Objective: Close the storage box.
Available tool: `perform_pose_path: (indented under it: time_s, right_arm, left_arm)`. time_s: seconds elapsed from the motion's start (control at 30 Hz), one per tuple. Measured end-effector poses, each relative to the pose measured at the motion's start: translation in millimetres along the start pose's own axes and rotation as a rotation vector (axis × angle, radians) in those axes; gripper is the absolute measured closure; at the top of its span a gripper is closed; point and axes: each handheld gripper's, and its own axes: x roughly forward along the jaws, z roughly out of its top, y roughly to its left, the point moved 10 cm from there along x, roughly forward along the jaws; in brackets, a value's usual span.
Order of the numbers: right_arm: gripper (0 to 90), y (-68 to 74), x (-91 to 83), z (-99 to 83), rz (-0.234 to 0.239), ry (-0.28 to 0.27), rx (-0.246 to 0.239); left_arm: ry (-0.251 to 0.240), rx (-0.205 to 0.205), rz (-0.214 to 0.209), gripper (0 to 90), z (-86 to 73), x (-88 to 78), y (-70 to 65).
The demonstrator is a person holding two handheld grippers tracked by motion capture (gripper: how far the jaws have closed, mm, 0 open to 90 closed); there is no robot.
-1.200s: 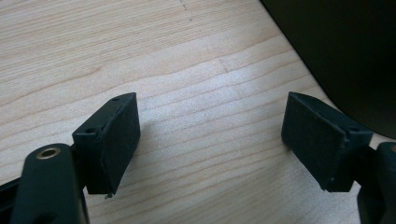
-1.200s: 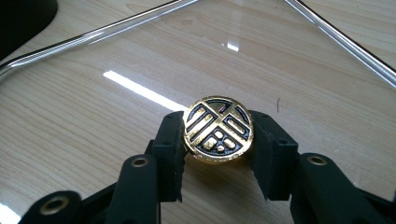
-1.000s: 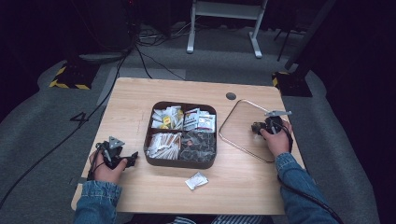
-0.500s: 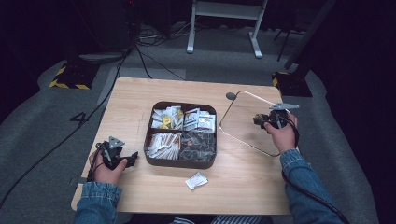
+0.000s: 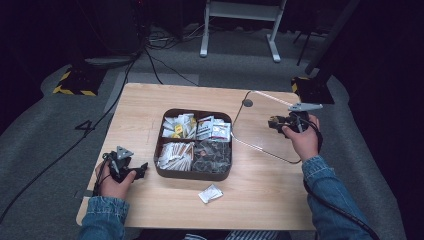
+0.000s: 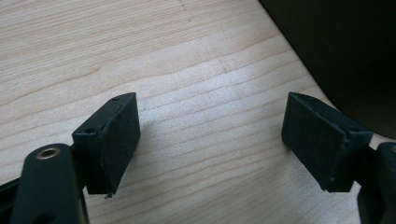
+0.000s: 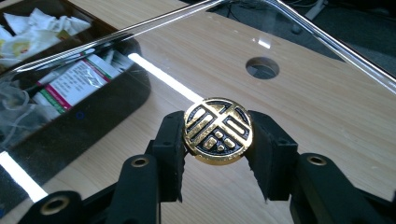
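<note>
To the right of the dark four-compartment box [image 5: 195, 145] at the middle of the wooden table [image 5: 150, 105], the person's right gripper [image 5: 280, 121] holds a clear glass lid [image 5: 260, 125] tilted up on edge, its far side raised off the table and its near edge low beside the box. The gripper's jaws are clamped on the lid's round gold-and-black knob [image 7: 217, 130], one pad on each side. The box stands uncovered, its compartments filled with paper packets and sachets [image 5: 200, 127]. One small white sachet [image 5: 210, 193] lies loose on the table just in front of the box. To the left of the box, the left gripper [image 5: 136, 171] rests low on the wood with its jaws spread wide and nothing between them. As I judge it, the lid is gripped and lifted but not yet over the box; carrying it across and setting it down squarely remains, and the stray sachet remains outside.
</note>
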Motion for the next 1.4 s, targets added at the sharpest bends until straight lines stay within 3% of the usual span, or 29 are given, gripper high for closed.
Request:
perform_pose_path:
  time_s: [0.33,0.43,0.47,0.53,0.83,1.23,1.4]
  right_arm:
    - [59.1,35.4,2.8,26.0,0.069,-0.006,-0.044]
    - [59.1,48.2,6.6,34.8,0.093,-0.008,-0.060]
    - [59.1,59.1,10.5,41.4,0.113,-0.007,-0.077]
    - [59.1,62.7,11.9,43.4,0.119,-0.007,-0.083]
    - [59.0,107.2,30.4,65.8,0.186,-0.009,-0.124]
    - [59.0,141.1,45.2,76.9,0.226,-0.003,-0.157]
    - [59.0,148.9,49.1,79.3,0.230,0.002,-0.169]
  left_arm:
    - [0.000,0.001,-0.003,19.8,0.2,0.2,-0.1]
    - [-0.001,0.000,-0.003,19.8,0.2,0.2,-0.1]
    - [-0.001,0.000,-0.003,19.8,0.2,0.2,-0.1]
    - [-0.001,0.001,-0.003,19.8,0.2,0.2,-0.1]
    - [0.000,0.001,-0.002,19.8,0.2,0.1,-0.1]
    - [0.001,0.005,-0.007,19.8,0.3,0.3,-0.1]
    - [0.001,0.004,-0.009,19.9,0.4,0.3,-0.1]
